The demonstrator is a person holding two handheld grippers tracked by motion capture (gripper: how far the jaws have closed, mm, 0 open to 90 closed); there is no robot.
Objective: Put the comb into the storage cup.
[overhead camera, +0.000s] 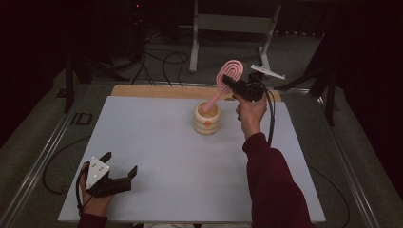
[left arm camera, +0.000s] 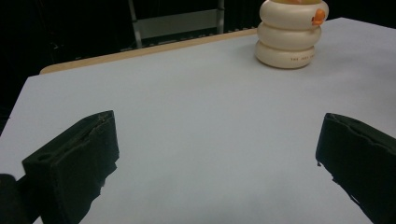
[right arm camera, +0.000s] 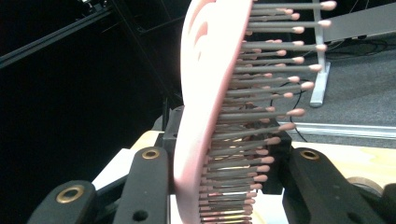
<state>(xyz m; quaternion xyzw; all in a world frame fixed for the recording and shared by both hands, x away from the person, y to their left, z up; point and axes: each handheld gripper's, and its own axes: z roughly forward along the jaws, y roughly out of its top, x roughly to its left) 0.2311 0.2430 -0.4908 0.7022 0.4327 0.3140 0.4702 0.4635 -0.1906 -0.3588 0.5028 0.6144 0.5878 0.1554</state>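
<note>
Pink hairbrush (overhead camera: pixel 229 75) is sitting tilted in the upper middle of the high view, its handle end going down into a cream ringed holder (overhead camera: pixel 207 118) on the white tabletop (overhead camera: pixel 161 142). Right gripper (overhead camera: pixel 234 85) is clamping the brush head: in the right gripper view the pink back (right arm camera: pixel 201 116) and its rows of bristles are standing between the two black jaws, which are pressing against it from both sides. A hand with a dark red sleeve (overhead camera: pixel 271 180) is reaching up from the lower right of the high view.

Left gripper (overhead camera: pixel 120 165) is resting low at the lower left of the tabletop, jaws spread wide with nothing between them; in the left gripper view bare white surface is lying between its two jaws.

Holder looks like three stacked rings with a small orange mark (left arm camera: pixel 319 17) near the top; tiny dark writing on its lowest ring is too small to read. What else is inside, cannot tell.

Beyond the table's wooden far edge (overhead camera: pixel 157 90), black cables (overhead camera: pixel 161 61) are trailing over grey floor beside a grey metal stand (overhead camera: pixel 228 28). Nothing is standing between the two grippers.
</note>
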